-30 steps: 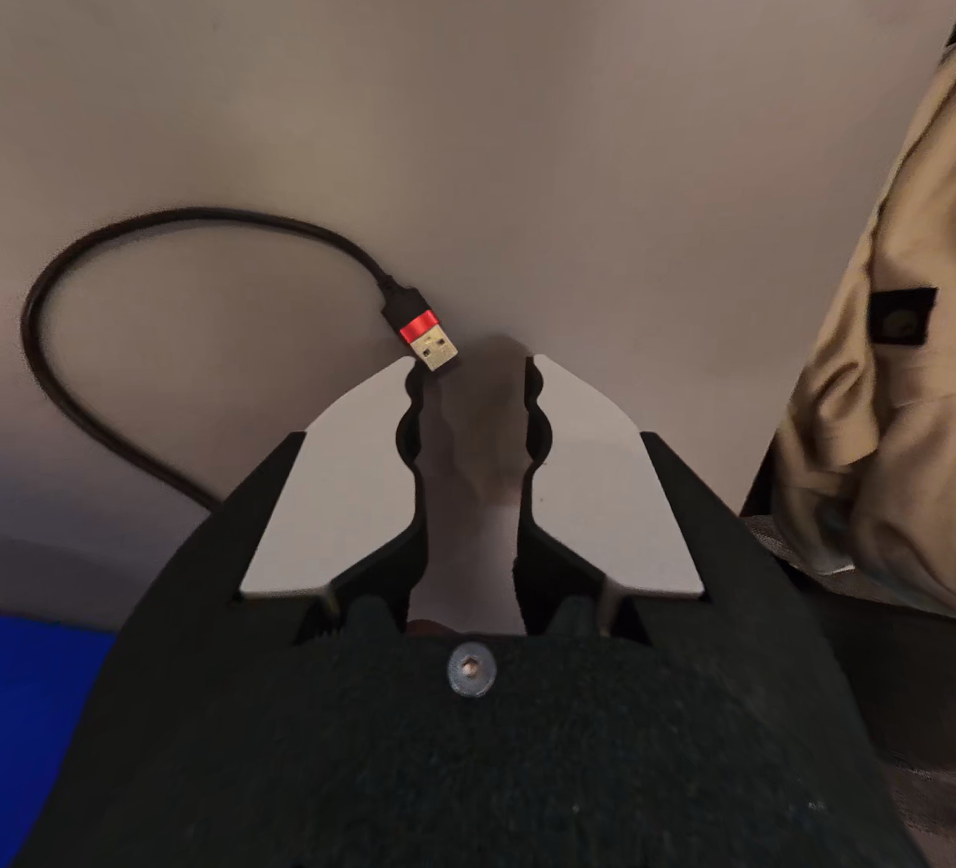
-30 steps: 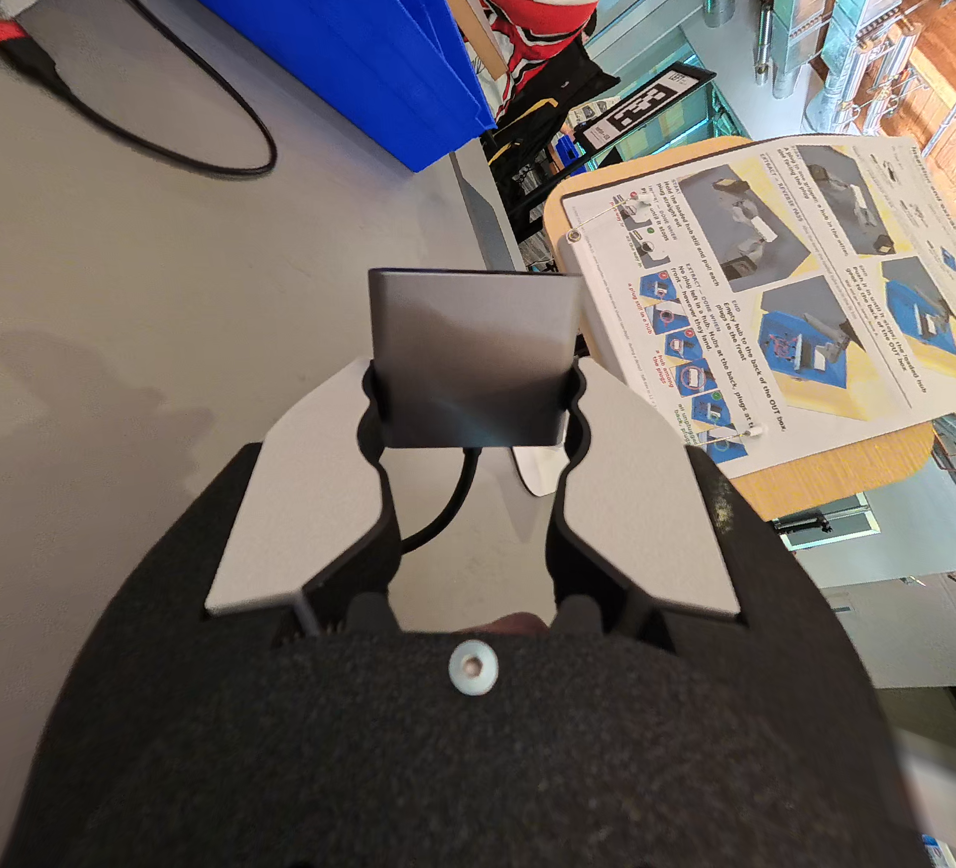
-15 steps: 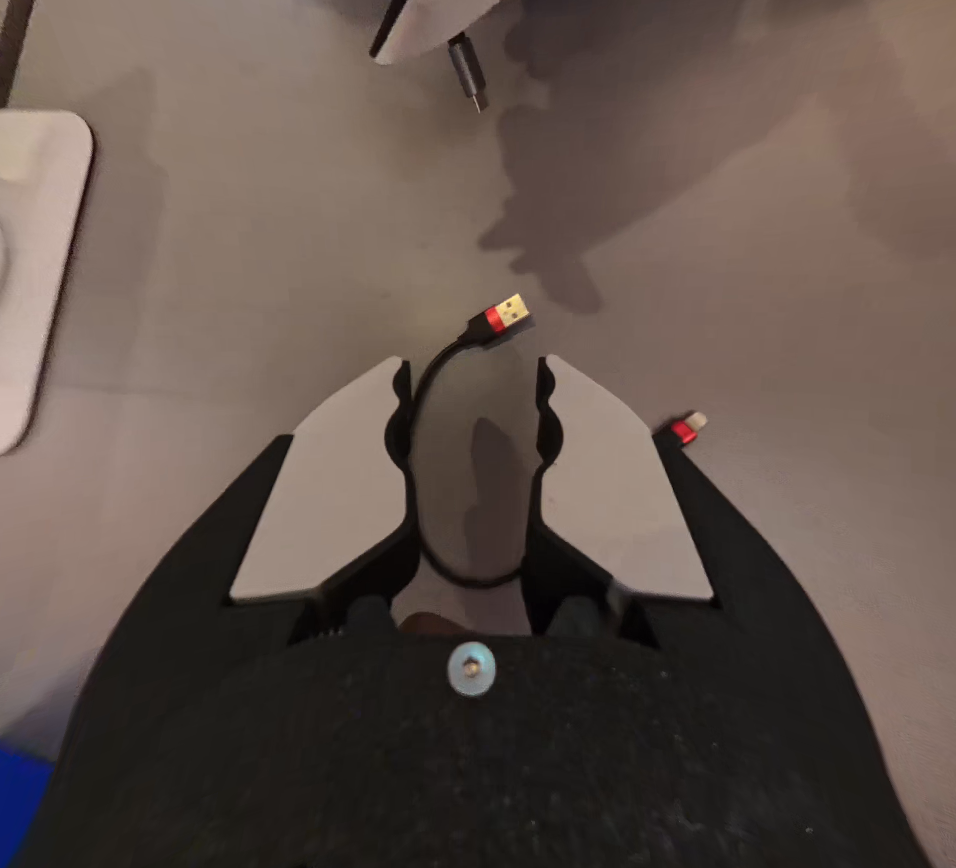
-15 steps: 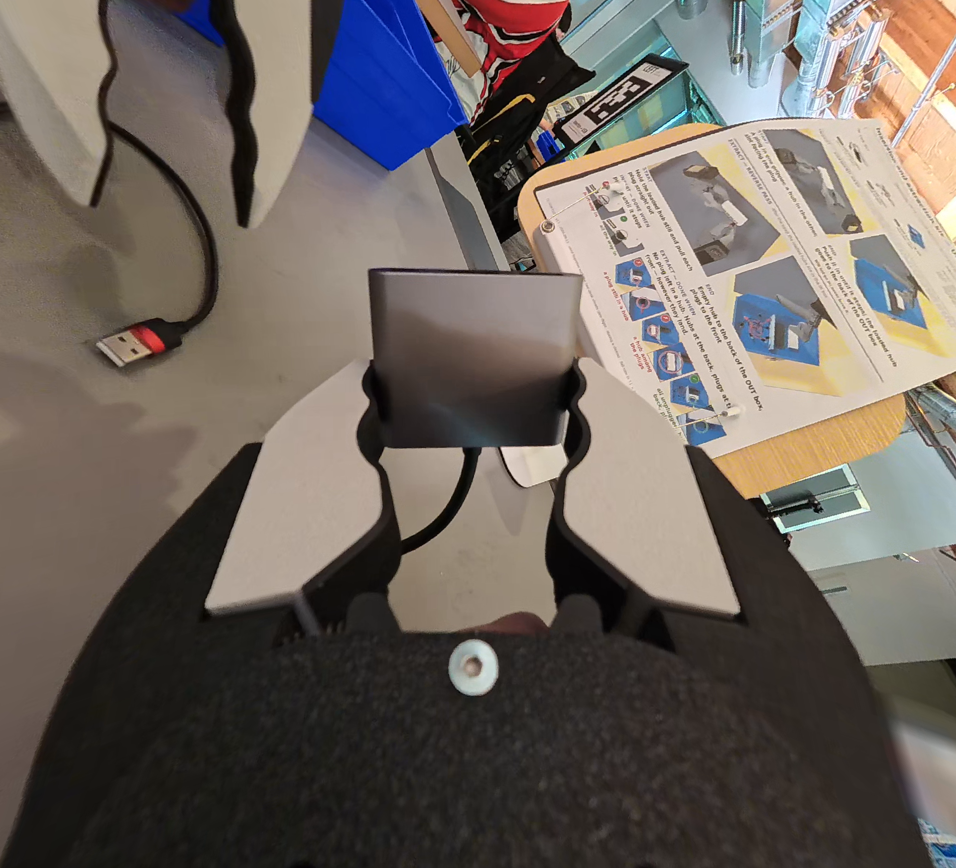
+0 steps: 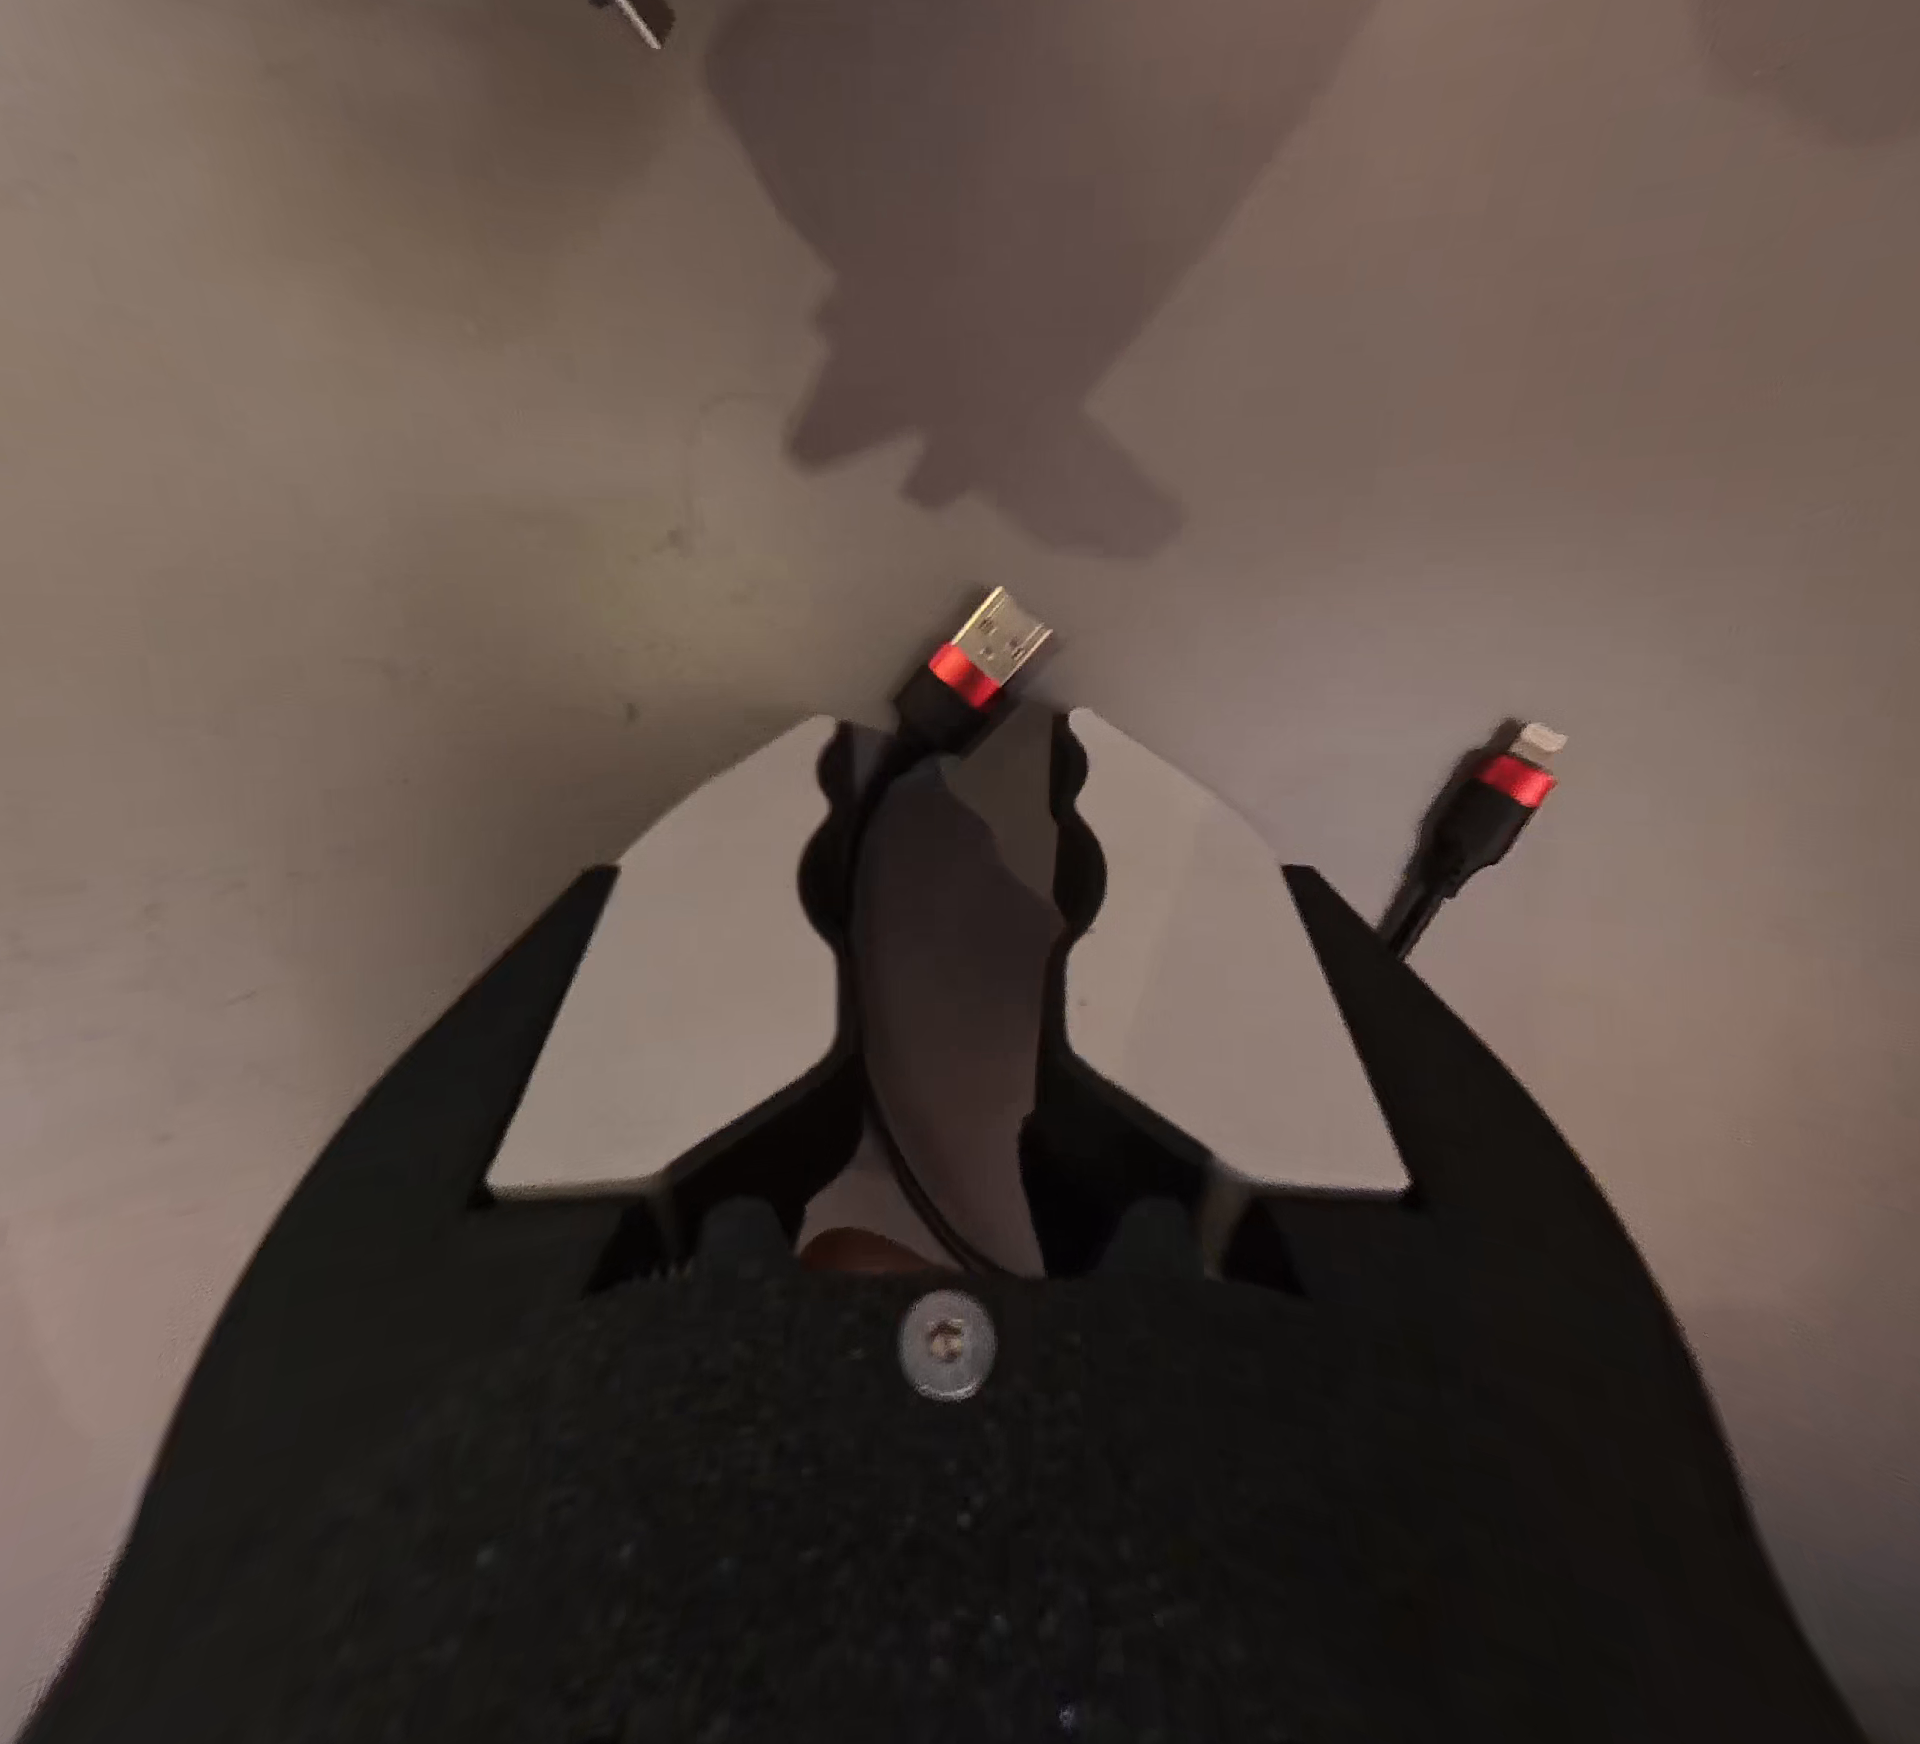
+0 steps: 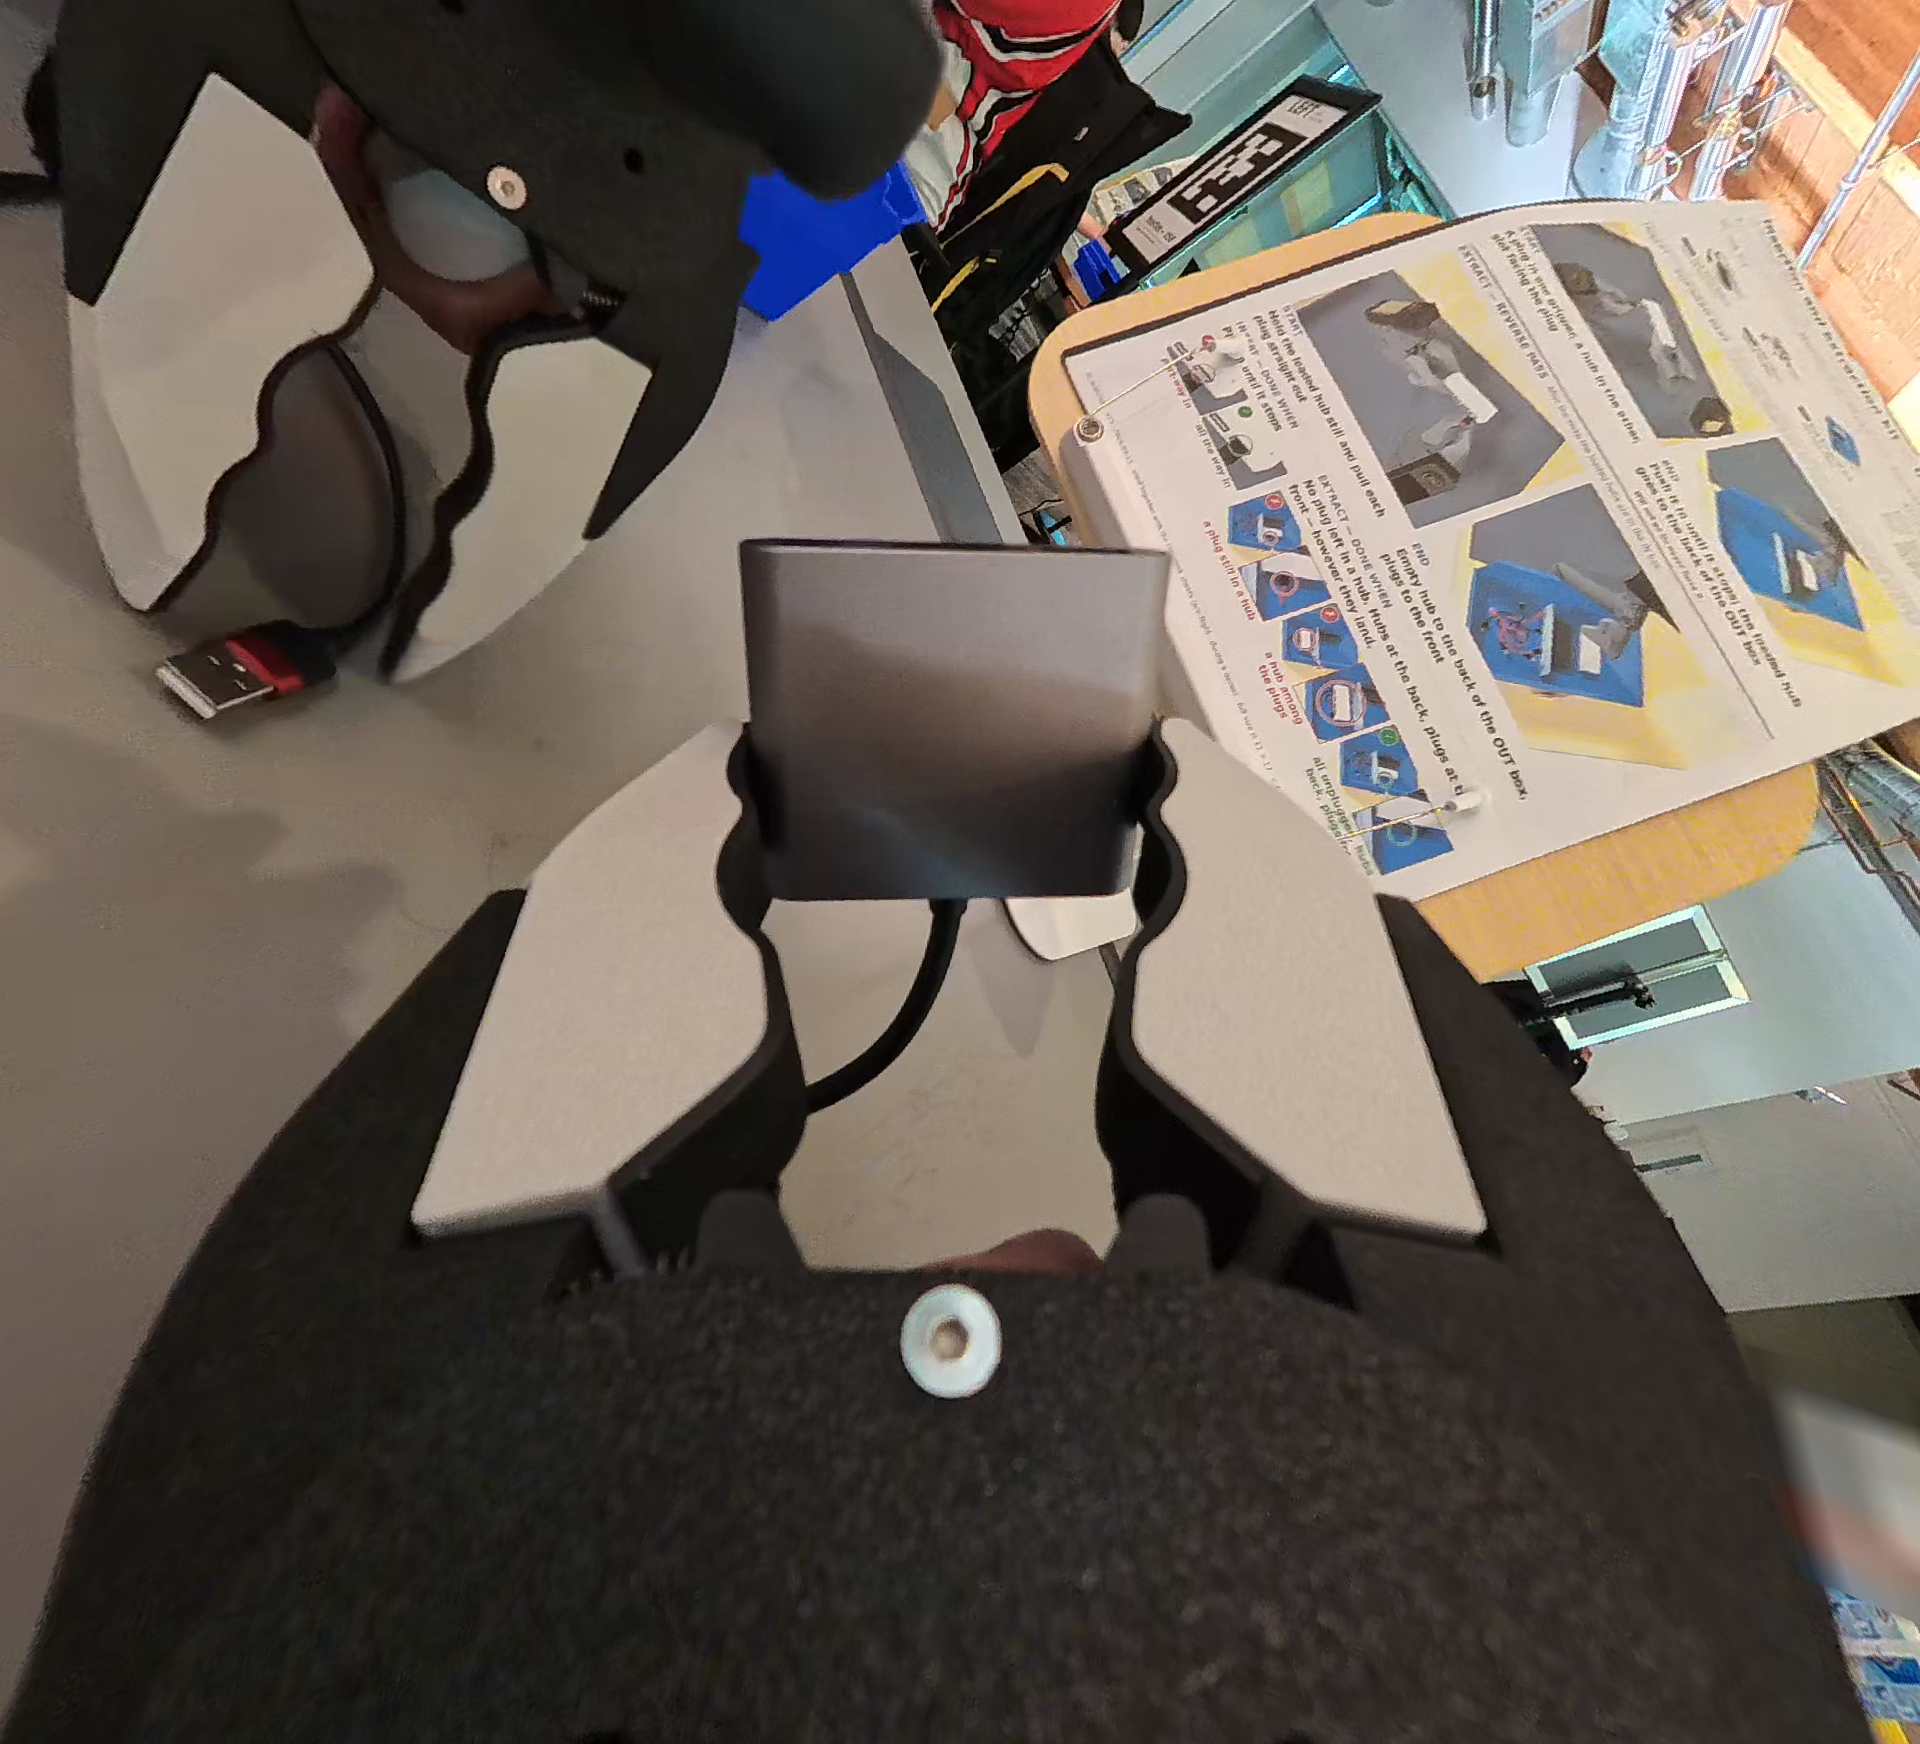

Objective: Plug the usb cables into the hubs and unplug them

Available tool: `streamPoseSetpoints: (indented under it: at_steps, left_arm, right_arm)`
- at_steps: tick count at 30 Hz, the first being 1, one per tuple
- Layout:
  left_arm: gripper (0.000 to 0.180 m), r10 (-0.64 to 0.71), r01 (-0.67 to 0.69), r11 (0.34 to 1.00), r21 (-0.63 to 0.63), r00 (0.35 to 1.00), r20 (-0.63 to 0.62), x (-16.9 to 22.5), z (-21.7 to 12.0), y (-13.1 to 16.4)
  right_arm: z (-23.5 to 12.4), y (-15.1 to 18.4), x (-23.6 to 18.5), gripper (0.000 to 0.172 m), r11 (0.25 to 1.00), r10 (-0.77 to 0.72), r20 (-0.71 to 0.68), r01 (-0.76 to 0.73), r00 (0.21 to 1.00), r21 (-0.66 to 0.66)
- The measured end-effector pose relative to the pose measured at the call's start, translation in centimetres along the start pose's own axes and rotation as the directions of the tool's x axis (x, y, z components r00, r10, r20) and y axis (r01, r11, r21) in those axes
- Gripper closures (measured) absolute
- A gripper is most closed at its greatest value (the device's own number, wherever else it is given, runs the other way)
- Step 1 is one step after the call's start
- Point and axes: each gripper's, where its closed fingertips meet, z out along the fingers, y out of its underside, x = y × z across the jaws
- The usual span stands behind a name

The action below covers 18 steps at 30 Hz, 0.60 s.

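Gripping a grey hub (image 6: pixel 951 718) by both side edges, pads pressed tight, right gripper (image 6: pixel 948 759) held above grey table (image 6: pixel 260 863). Straddling black cable behind red-banded USB plug (image 5: pixel 987 655), left gripper (image 5: pixel 954 728) low over table, jaws apart, right pad clear of plug, plug flat on surface. Beside it, 2nd red-banded plug (image 5: pixel 1512 775). Instruction sheet (image 6: pixel 1507 499) on round wooden board.

Grey table (image 5: pixel 312 447) under black cable (image 5: pixel 1455 842)
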Motion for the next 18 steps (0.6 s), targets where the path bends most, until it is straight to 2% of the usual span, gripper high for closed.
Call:
streamPoseSetpoints:
  at_steps: [1,3,8,12,14,16,18]
  left_arm:
    - [0.159,-0.013,0.013,1.0,0.009,1.0,-0.027,0.3,0.0,0.0]
    - [0.167,0.006,-0.006,1.0,0.009,1.0,-0.022,0.5,0.1,0.0]
    - [0.169,0.031,-0.027,0.998,-0.062,0.997,0.075,0.5,-0.2,0.1]
    - [0.169,-0.065,0.056,0.997,0.051,0.981,0.182,0.0,-2.3,-0.7]
    - [0.169,-0.16,0.129,0.983,0.131,0.951,0.263,-0.9,-4.6,-0.9]
    - [0.169,-0.238,0.197,0.969,0.148,0.899,0.367,-1.5,-6.9,-0.8]
    - [0.169,-0.206,0.176,0.979,0.107,0.846,0.493,-1.5,-8.9,-0.9]
  right_arm:
    - [0.0,0.0,-0.1,0.103,1.0,0.0,0.004,0.0,1.0,-0.001]
    - [0.1,0.0,-0.2,0.103,1.0,0.002,0.008,-0.002,1.0,-0.001]
    - [0.1,0.0,-0.2,0.103,1.0,0.01,0.011,-0.01,1.0,0.0]
    - [0.1,-0.1,-0.2,0.103,1.0,0.024,0.017,-0.024,1.0,0.005]
    - [0.1,-0.1,-0.5,0.103,0.999,0.034,0.03,-0.034,0.999,0.006]
    - [0.4,0.2,-0.9,0.103,0.999,0.025,0.042,-0.024,0.999,-0.021]
    - [0.9,0.8,-2.0,0.103,0.997,0.023,0.096,-0.016,0.995,-0.073]
